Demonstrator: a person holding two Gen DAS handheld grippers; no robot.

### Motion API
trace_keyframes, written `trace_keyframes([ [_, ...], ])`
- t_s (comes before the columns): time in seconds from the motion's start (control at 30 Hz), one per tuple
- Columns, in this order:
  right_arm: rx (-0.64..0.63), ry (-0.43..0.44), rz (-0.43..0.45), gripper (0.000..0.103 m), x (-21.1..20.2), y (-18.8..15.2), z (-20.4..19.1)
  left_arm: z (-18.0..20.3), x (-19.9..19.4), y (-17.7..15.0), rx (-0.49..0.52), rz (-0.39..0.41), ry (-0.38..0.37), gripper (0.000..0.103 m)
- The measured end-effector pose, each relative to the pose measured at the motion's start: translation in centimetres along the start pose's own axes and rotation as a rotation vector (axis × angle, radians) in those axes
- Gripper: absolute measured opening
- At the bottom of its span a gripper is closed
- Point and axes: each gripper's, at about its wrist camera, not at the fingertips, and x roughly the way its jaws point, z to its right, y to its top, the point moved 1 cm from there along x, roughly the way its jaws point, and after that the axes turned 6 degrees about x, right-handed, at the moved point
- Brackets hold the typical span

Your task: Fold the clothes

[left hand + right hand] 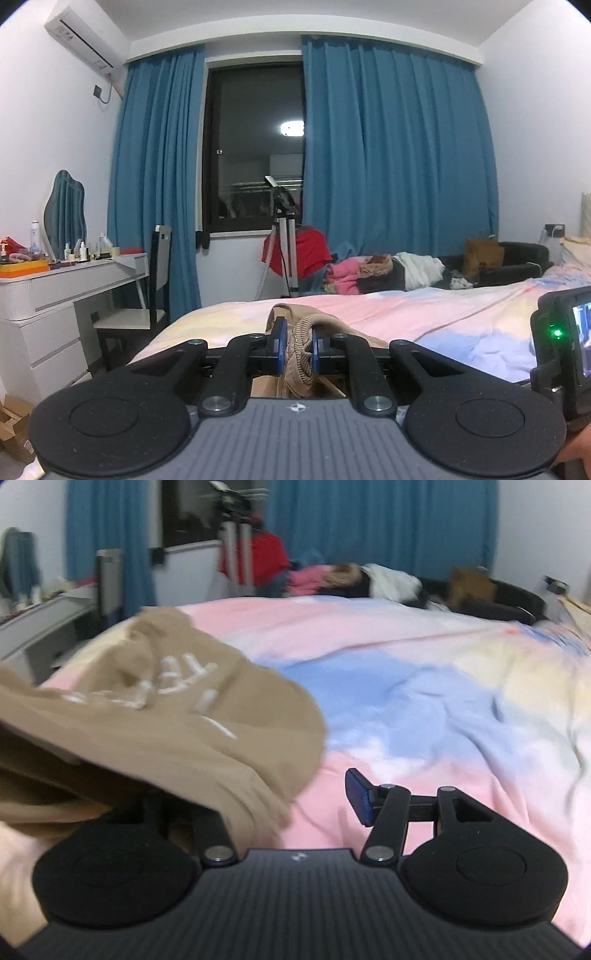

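Early stage, by my reading: left gripper (298, 347) pinches the ribbed hem of the tan sweatshirt (166, 716), which lies bunched, unfolded, at the near-left of the pastel bed (406, 686); right gripper (295, 805) spread wide, holding nothing; folding all remains.

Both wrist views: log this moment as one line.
left tongs: shut on sweater cuff | right tongs: open, sweater draped over left finger | bed: sweater unfolded

Home bedroom from what I see: bed (424, 314) with pastel duvet, blue curtains (388, 147), vanity desk (74, 288), wall AC (85, 37).
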Motion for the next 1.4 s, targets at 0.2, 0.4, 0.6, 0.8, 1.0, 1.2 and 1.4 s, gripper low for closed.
trace_keyframes([
  [0.2, 0.060, 0.013, 0.293, 0.056, -4.5, 2.0, 0.8, 0.8, 1.4, -1.1, 0.051, -0.087, 0.019, 0.015],
  [0.4, 0.051, 0.031, 0.324, 0.056, -5.3, 2.0, 1.3, 2.2, 3.4, -3.2, 0.135, -0.248, -0.029, 0.023],
  [0.6, 0.079, 0.041, 0.341, 0.056, -5.4, 2.6, 0.7, 3.7, 5.0, -6.1, 0.245, -0.405, -0.054, 0.045],
  [0.8, -0.020, -0.059, 0.371, 0.056, -5.4, 2.6, 0.2, 2.6, 5.5, -7.5, 0.244, -0.496, -0.039, 0.060],
  [1.0, 0.079, -0.060, 0.331, 0.055, -4.4, 3.0, 1.5, -0.7, 4.6, -5.2, -0.002, -0.446, -0.048, 0.060],
  [1.2, 0.136, 0.012, 0.287, 0.055, -4.1, 3.1, 1.9, -0.5, 2.8, -3.6, -0.074, -0.335, -0.089, 0.059],
  [1.4, 0.084, 0.082, 0.282, 0.055, -4.3, 2.7, 0.4, 3.3, 2.8, -4.6, 0.078, -0.369, -0.198, 0.059],
])
